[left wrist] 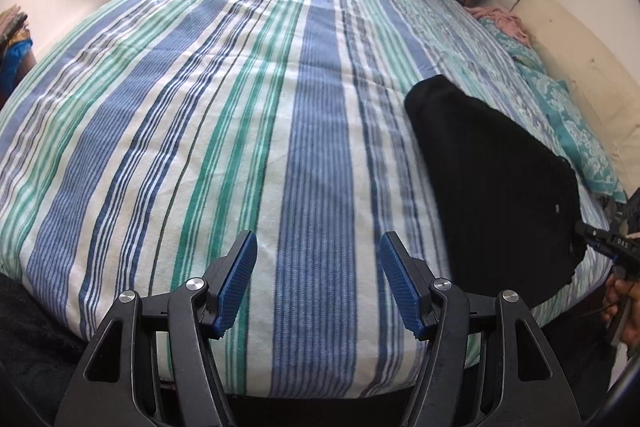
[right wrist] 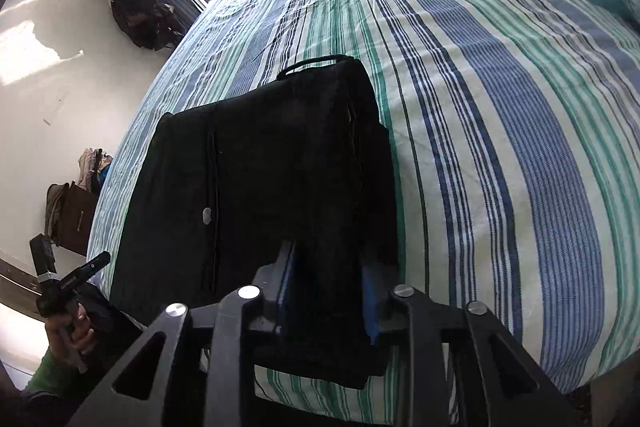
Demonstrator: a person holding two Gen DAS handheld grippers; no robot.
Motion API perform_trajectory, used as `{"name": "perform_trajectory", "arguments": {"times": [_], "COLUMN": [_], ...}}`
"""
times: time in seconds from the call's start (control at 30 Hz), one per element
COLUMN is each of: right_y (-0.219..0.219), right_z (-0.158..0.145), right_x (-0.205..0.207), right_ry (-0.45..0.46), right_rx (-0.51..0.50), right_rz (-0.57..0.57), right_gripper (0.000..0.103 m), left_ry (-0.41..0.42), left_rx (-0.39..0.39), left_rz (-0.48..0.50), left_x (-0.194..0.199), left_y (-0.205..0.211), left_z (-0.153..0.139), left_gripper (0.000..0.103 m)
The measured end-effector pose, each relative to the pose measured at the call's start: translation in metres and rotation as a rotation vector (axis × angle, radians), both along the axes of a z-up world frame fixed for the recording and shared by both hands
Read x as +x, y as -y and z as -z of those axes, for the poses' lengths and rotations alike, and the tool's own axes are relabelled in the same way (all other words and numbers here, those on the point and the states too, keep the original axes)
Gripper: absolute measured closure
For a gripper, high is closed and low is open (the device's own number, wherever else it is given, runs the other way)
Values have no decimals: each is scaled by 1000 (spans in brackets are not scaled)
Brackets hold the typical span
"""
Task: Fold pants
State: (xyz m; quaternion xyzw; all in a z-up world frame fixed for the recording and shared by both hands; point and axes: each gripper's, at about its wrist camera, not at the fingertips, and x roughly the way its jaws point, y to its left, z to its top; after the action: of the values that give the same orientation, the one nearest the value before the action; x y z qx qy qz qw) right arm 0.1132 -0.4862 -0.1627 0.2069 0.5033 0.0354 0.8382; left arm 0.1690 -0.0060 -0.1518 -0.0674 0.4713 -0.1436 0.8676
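In the left wrist view, my left gripper [left wrist: 316, 281] stands wide, with nothing between its blue pads, and it hangs over the striped bed sheet [left wrist: 224, 99] in the lower middle of the frame. The pants [left wrist: 492, 187], black and already folded to a compact packet, lie at the right side of the frame on the bed, well apart from this gripper. At the right edge I see my right hand [left wrist: 622, 311] with its tool reaching the near end of the packet. In the right wrist view, the pants [right wrist: 272, 163] fill the centre of the frame, lying flat on the bed sheet [right wrist: 500, 115], with a loop-like edge at the far end and a small pale button or tag near the middle. My right gripper [right wrist: 328, 287] is at the lower centre, and its jaws stand half apart on both sides of the near edge of the packet; the pads seem not to press the cloth, so I judge that it has let go. My left hand [right wrist: 70, 331] with a green sleeve is in the lower left corner. I judge the folding is at its last step, the laying down. The next move asks to draw the right gripper back without dragging the top layer.
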Motion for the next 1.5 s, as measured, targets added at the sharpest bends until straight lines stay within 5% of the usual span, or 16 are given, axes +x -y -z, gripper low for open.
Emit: {"name": "perform_trajectory", "arguments": {"times": [0.17, 0.33, 0.43, 0.5, 0.57, 0.77, 0.9, 1.03, 1.1, 1.3, 1.43, 1.5], "right_y": [-2, -40, -53, -48, -32, -34, -27, -26, -25, -22, -8, -15], "right_z": [-60, -84, -55, -8, 23, 21, 26, 27, 29, 25, -7, -21], "right_x": [6, 55, 83, 96, 92, 81, 74, 70, 70, 67, 42, 22], "right_ry": [168, 274, 243, 83, 30, 89, 128, 155, 165, 185, 173, 161], "right_rx": [-135, -155, -170, -216, -100, -132, -74, -61, -46, -15, 49, 0], "right_rz": [2, -129, -141, -89, -26, -19, 6, 17, 28, 39, 88, 48], "right_gripper": [40, 44, 52, 67, 66, 66, 66, 66, 66, 66, 60, 60], "left_ry": [112, 118, 80, 111, 106, 40, 13, -105, -159, -82, -1, 21], "left_rx": [-26, 41, 148, 201, 206, 52, 84, 240, 197, 134, 102, 105], "left_rz": [166, 339, 385, 421, 448, 288, 200, 121, 41, 39, 119, 176], "left_x": [-10, -15, -20, -29, -33, 31, 103, 151, 159, 130, 78, 47], "left_y": [60, 127, 146, 147, 142, 127, 153, 175, 163, 140, 123, 128], "left_z": [-34, -16, 11, 15, 7, -17, -11, 38, 52, 18, -13, -18], "left_gripper": [33, 33, 33, 33, 31, 25, 25, 21, 6, 13, 12, 11]}}
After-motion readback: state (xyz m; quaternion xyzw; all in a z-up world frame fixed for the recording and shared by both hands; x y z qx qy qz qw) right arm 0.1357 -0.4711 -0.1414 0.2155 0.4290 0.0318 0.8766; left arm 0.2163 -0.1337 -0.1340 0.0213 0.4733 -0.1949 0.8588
